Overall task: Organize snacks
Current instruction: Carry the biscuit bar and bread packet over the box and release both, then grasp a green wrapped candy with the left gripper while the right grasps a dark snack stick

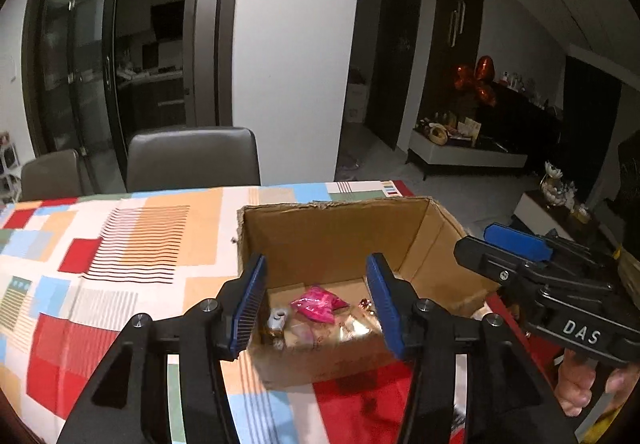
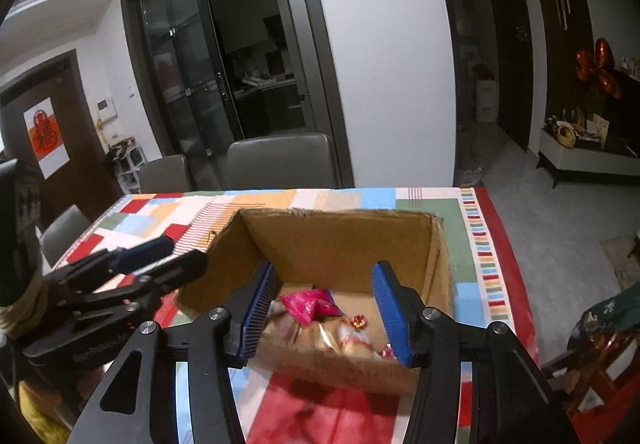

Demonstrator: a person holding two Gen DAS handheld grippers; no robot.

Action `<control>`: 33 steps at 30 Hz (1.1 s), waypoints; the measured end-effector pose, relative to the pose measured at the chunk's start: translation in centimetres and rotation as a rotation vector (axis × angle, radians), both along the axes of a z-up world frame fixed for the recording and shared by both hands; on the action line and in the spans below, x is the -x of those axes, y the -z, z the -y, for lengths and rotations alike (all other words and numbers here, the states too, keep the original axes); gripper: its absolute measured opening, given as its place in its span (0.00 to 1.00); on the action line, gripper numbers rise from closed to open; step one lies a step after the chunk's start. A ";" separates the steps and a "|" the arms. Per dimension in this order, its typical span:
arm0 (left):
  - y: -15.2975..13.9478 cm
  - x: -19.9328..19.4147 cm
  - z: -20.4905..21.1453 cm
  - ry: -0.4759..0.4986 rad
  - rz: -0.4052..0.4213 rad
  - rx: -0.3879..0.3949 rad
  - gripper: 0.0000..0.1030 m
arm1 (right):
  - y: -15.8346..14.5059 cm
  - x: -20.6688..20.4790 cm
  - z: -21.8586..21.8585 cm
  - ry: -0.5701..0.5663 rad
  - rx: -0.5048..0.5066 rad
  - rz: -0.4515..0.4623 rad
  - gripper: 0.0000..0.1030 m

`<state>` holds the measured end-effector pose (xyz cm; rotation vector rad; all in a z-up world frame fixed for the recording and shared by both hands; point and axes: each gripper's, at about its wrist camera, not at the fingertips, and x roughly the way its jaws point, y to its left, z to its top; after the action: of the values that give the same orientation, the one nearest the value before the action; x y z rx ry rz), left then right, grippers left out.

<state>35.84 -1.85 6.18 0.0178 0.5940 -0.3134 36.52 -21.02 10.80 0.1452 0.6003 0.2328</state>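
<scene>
An open cardboard box (image 1: 320, 232) stands on the patterned tablecloth; it also shows in the right wrist view (image 2: 340, 240). Inside lie several snacks: a pink packet (image 1: 316, 304) (image 2: 308, 304), pale wrapped packets (image 1: 320, 332) (image 2: 348, 336), a small red candy (image 2: 359, 321) and a grey-white item (image 1: 277, 321). My left gripper (image 1: 316, 308) is open and empty above the box's near edge. My right gripper (image 2: 326, 308) is open and empty, also above the near edge. Each gripper shows beside the other: the right one (image 1: 516, 248), the left one (image 2: 160, 256).
Grey chairs (image 1: 192, 158) (image 2: 280, 160) stand at the table's far side. The tablecloth (image 1: 120, 244) stretches left of the box. The table's right edge (image 2: 508, 244) drops to the floor. A wooden chair (image 2: 600, 356) stands at the lower right.
</scene>
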 end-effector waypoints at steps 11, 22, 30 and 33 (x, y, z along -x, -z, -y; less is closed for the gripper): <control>-0.3 7.2 -2.1 -0.016 0.083 -0.012 0.54 | 0.9 5.8 -0.4 0.048 -0.049 -0.015 0.50; 3.0 12.3 -3.6 -0.006 0.076 -0.086 0.54 | 5.1 10.4 0.2 0.231 -0.126 -0.140 0.50; 7.4 13.8 -5.4 -0.030 -0.033 -0.085 0.54 | 9.0 12.1 -0.6 0.294 -0.145 -0.273 0.50; 9.3 14.0 -5.7 -0.030 -0.081 -0.098 0.54 | 10.2 12.5 -1.1 0.294 -0.133 -0.304 0.50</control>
<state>21.88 3.84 -3.16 0.0911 0.6888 -0.2566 24.00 -19.88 0.60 0.3991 0.8560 -0.0371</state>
